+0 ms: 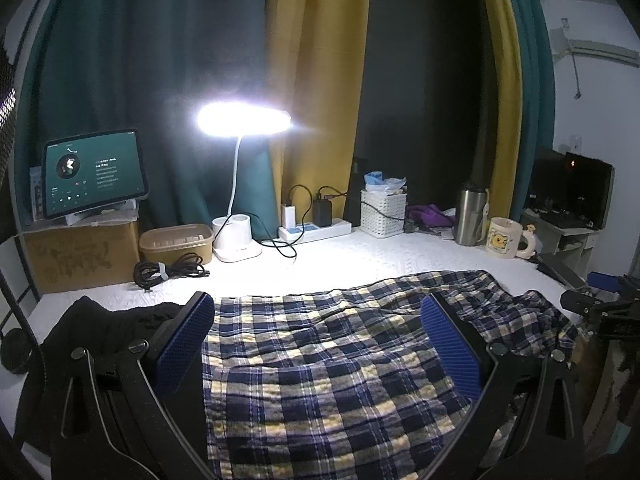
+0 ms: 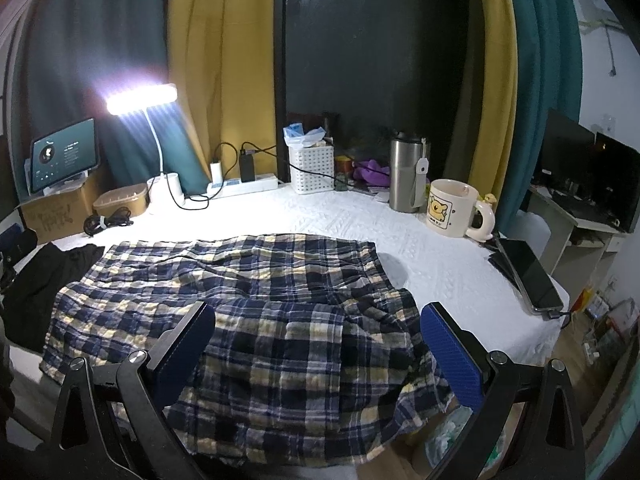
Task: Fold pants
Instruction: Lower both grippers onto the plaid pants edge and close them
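One white tabletop [image 2: 400,240] carries one pair of plaid pants [image 2: 240,300], lying rumpled directly under and ahead of both hand-held grippers. The left hand-held gripper [image 1: 318,340] and right hand-held gripper [image 2: 318,344] each hover spread wide, holding nothing. Far ahead stand one lit lamp [image 1: 244,118], one tablet [image 1: 94,172], one steel tumbler [image 2: 408,176] and one mug [image 2: 452,208].

White quilted table [image 2: 440,268] bears plaid pants [image 2: 248,304], mug [image 2: 450,208], lamp [image 1: 236,240]

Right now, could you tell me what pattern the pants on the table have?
The pants are navy, white and pale-yellow plaid, clearest in the right wrist view.
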`<action>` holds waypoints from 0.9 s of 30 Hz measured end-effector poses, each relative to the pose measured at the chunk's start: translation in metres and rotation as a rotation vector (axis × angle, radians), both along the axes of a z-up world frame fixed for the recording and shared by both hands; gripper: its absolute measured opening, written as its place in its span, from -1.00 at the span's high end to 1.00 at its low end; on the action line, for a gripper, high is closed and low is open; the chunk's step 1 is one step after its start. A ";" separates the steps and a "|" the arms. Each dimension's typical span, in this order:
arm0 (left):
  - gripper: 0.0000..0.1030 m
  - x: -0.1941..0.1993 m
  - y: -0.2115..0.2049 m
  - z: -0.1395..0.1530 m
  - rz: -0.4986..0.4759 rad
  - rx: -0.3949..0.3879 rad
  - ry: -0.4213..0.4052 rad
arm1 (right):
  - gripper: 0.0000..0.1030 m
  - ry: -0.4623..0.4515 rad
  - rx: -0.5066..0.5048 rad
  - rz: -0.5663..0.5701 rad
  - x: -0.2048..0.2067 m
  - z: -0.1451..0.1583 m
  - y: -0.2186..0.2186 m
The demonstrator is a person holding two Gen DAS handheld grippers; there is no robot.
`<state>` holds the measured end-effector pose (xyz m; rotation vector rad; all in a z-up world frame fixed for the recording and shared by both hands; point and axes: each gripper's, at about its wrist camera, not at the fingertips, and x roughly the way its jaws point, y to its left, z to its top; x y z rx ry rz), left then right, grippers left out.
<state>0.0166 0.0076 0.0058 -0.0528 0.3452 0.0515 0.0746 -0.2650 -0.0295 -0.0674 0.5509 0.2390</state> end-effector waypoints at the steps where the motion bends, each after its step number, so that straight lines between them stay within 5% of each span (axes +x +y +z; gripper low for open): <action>1: -0.98 0.005 0.002 0.000 0.003 -0.002 0.010 | -1.00 0.006 0.002 0.000 0.005 -0.001 -0.001; 15: -0.98 0.110 0.071 -0.032 0.051 0.006 0.283 | -0.99 0.078 -0.004 0.008 0.113 -0.004 -0.026; 27: -0.97 0.184 0.107 -0.067 0.070 0.013 0.433 | -0.99 0.111 -0.061 0.025 0.206 -0.005 -0.025</action>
